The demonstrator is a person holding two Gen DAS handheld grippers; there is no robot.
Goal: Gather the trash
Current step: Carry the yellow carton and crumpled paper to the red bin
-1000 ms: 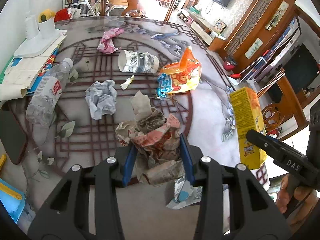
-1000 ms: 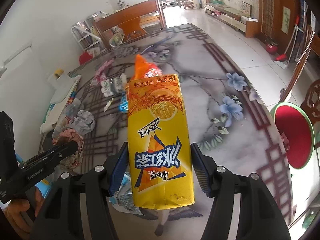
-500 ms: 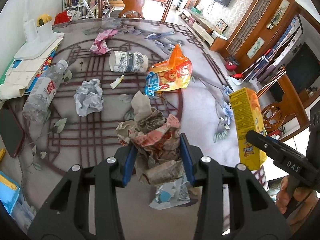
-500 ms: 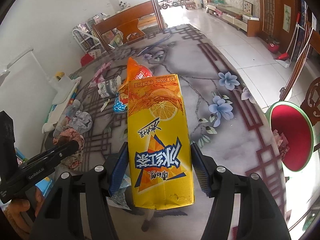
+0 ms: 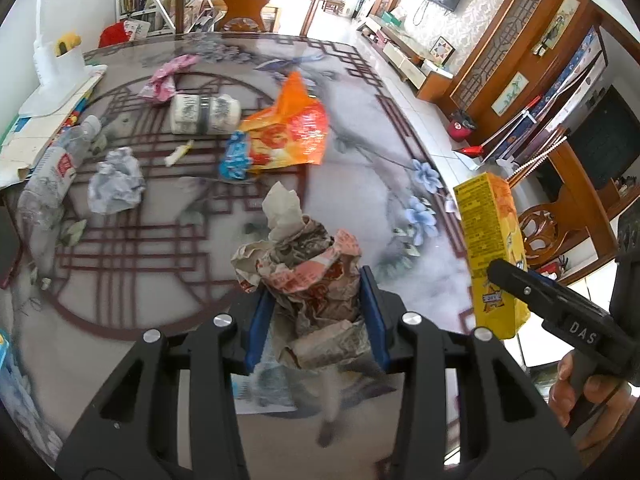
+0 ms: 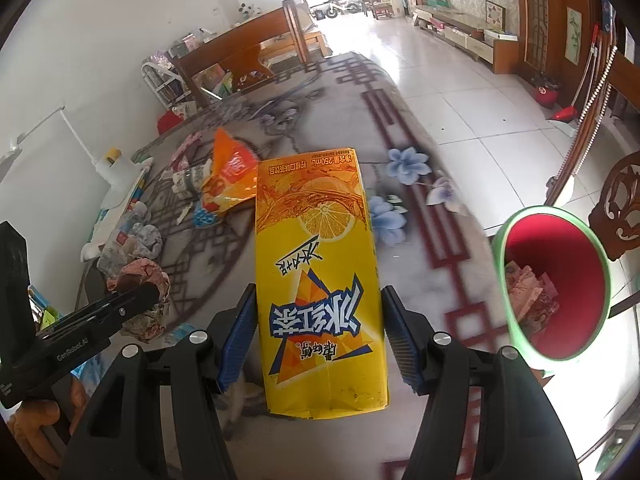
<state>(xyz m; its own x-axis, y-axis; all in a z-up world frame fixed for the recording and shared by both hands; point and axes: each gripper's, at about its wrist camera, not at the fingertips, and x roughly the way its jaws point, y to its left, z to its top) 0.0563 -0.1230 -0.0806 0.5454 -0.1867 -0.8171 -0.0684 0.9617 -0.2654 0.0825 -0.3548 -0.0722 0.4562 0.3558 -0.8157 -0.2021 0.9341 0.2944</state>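
My left gripper (image 5: 316, 320) is shut on a crumpled brown-and-red paper wad (image 5: 308, 280), held above the patterned table (image 5: 360, 128). My right gripper (image 6: 318, 332) is shut on a yellow drink carton (image 6: 320, 288); the same carton (image 5: 490, 248) shows at the right of the left wrist view. A red-lined bin with a green rim (image 6: 560, 280) stands on the floor past the table's right edge and holds some paper. On the table lie an orange snack bag (image 5: 288, 132), a crumpled grey paper (image 5: 116, 184), a paper cup on its side (image 5: 204, 114), a pink wrapper (image 5: 168, 78) and a plastic bottle (image 5: 52, 176).
Papers and a white lamp base (image 5: 52, 68) crowd the table's left edge. A wooden chair (image 5: 248, 0) stands at the far end, another carved chair (image 6: 624, 204) beside the bin. A flat wrapper (image 5: 256, 392) lies under my left gripper. Tiled floor (image 6: 460, 92) stretches to the right.
Both grippers have moved sideways to the right across the table with their loads. The bin now looms larger in the right wrist view, and the litter has slid left.
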